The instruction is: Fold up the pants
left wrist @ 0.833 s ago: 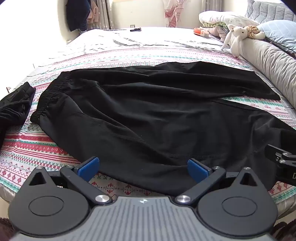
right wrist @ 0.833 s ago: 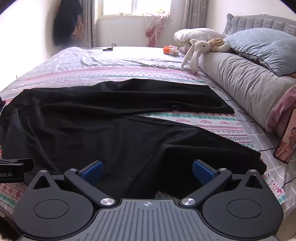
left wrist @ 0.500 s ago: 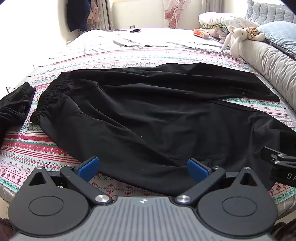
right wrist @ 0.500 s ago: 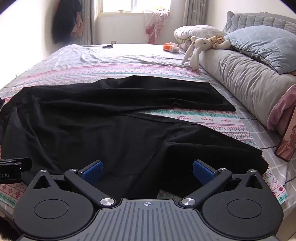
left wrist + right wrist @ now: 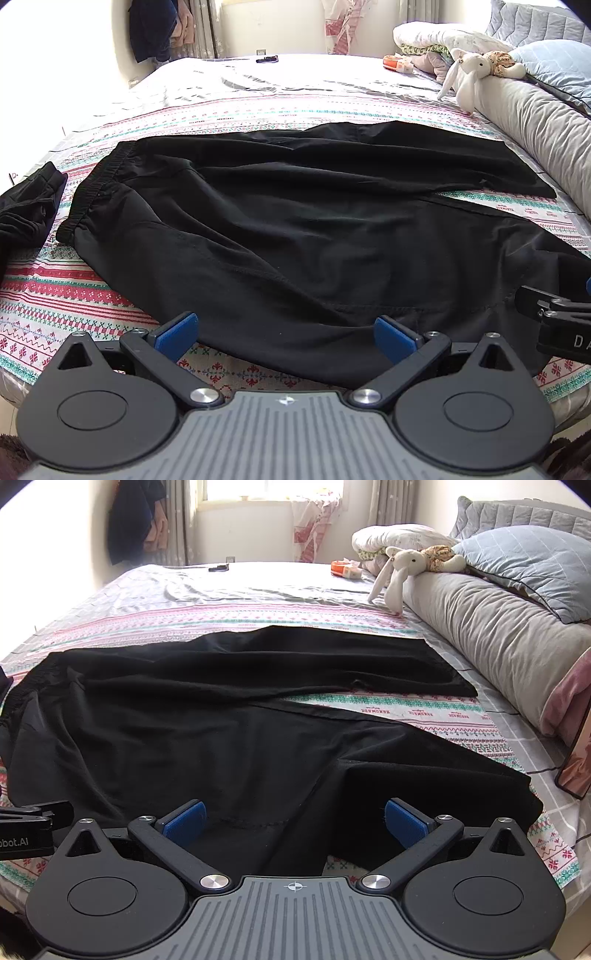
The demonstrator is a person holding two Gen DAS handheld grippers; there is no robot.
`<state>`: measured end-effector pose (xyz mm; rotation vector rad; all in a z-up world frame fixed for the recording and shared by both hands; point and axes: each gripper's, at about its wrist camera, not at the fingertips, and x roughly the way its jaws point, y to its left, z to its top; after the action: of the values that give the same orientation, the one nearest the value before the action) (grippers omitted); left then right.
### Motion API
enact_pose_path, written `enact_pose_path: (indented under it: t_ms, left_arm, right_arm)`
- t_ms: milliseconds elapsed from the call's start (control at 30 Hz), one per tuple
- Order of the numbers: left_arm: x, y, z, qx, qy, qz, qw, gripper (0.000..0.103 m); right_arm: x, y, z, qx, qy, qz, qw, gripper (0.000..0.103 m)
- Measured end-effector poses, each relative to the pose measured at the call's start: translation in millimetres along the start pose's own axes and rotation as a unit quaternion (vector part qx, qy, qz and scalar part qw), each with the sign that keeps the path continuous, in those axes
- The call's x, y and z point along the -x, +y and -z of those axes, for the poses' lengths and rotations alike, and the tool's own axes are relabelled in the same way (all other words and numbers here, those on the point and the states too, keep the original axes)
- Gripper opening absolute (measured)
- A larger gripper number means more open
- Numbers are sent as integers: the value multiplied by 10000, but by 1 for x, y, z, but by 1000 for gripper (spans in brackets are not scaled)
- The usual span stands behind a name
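Black pants (image 5: 295, 221) lie spread flat on the patterned bedspread, waistband at the left, both legs running to the right. In the right wrist view the pants (image 5: 221, 738) show the near leg's hem folded by the bed's front edge. My left gripper (image 5: 284, 334) hovers open over the near edge of the pants, nothing between its blue pads. My right gripper (image 5: 295, 819) stands open above the near leg, holding nothing. The right gripper's finger (image 5: 554, 314) shows at the right edge of the left wrist view; the left gripper's side (image 5: 29, 823) shows at the left edge of the right wrist view.
Another black garment (image 5: 29, 210) lies at the bed's left edge. A long grey bolster (image 5: 498, 638), a blue pillow (image 5: 535, 561) and a white plush rabbit (image 5: 399, 572) line the right side. A phone-like object (image 5: 578, 768) leans at the far right. The bed's front edge is just below the grippers.
Both views have shifted slightly; the right gripper's finger sits a little higher and further left in the left wrist view. The pants lie as before and both grippers stay open.
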<state>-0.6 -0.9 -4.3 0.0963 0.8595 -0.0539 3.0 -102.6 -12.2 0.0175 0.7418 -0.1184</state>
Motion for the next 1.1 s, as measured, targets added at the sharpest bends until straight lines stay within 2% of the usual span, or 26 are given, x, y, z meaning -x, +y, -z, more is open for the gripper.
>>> enact_pose_path:
  t_ms: [1100]
  left_arm:
    - [-3,5,2,80,20,91,9999,103]
  right_arm:
    - [-4,3,1,29,101,56,9999,103]
